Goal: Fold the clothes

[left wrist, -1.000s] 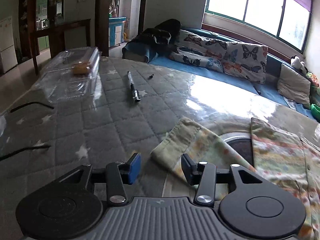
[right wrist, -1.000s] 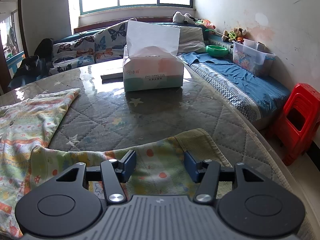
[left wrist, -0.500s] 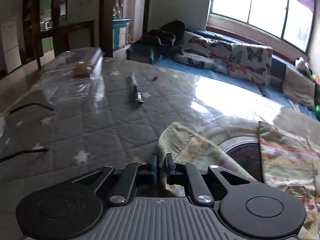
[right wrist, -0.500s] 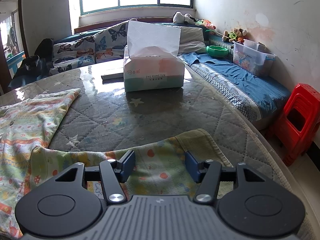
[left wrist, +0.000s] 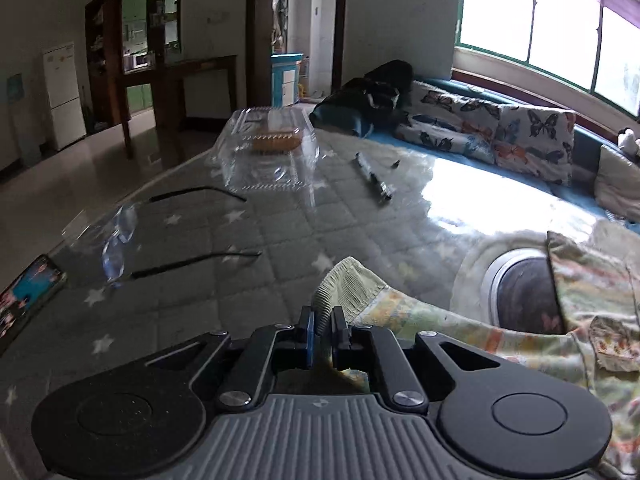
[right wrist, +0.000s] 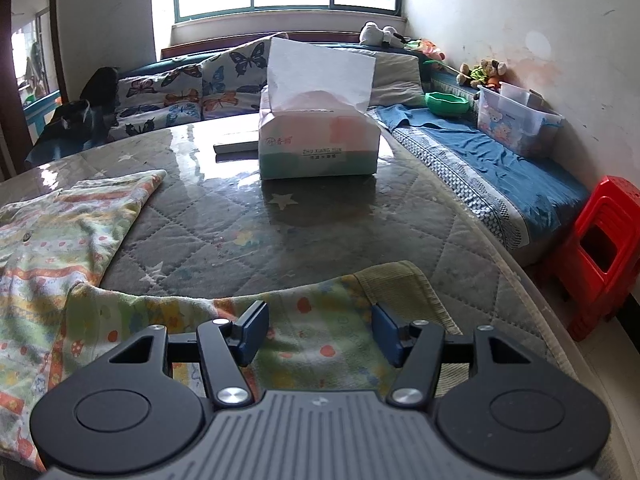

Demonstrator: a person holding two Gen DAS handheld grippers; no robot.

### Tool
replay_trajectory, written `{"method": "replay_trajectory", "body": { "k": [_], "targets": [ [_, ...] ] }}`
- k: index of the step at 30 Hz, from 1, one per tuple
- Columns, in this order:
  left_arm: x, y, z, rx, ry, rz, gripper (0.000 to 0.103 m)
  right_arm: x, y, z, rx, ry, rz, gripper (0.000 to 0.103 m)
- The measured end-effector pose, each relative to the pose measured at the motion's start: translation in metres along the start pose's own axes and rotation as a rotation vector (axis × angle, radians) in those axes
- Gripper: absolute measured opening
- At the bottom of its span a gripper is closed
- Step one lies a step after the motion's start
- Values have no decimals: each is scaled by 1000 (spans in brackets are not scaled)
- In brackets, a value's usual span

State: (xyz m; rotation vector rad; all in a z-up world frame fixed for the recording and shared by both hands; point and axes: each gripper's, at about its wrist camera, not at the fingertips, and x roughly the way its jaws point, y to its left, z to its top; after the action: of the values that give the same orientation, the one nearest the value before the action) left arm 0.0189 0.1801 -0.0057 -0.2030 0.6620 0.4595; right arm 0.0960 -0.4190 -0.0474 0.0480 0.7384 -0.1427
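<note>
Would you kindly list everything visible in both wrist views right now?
garment: one, pastel print, on table; ribbed cuff held.
table: one, grey star quilt under glossy cover.
tissue box: one, white, pink and green, far side of table.
clear container: one, on table, tan food inside.
pen: one, dark, beside container.
glasses: one pair, clear lenses, left edge.
phone: one, screen lit, left edge.
red stool: one, on floor.
left gripper: jaws shut on cuff.
right gripper: jaws open over sleeve.
</note>
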Motion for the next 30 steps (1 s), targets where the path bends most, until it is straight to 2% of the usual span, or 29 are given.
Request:
{"method": "replay_trajectory", "body": {
  "k": [9, 12, 19, 23, 30],
  "targets": [
    [19, 1, -10, 31, 14, 16, 9, 4, 1, 0, -7, -11, 7, 61],
    [28, 2, -15, 39, 42, 25, 9, 4, 1, 0, -7, -12, 7, 62],
    [28, 4, -17, 43, 40, 27, 13, -10, 4, -3, -13, -19, 4, 63],
    [26, 3, -17, 44, 41, 28, 12, -22, 3, -9, 2, -30, 31, 63],
    [23, 6, -17, 35, 47, 30, 12, -23, 2, -20, 8, -4, 41, 64]
  ]
}}
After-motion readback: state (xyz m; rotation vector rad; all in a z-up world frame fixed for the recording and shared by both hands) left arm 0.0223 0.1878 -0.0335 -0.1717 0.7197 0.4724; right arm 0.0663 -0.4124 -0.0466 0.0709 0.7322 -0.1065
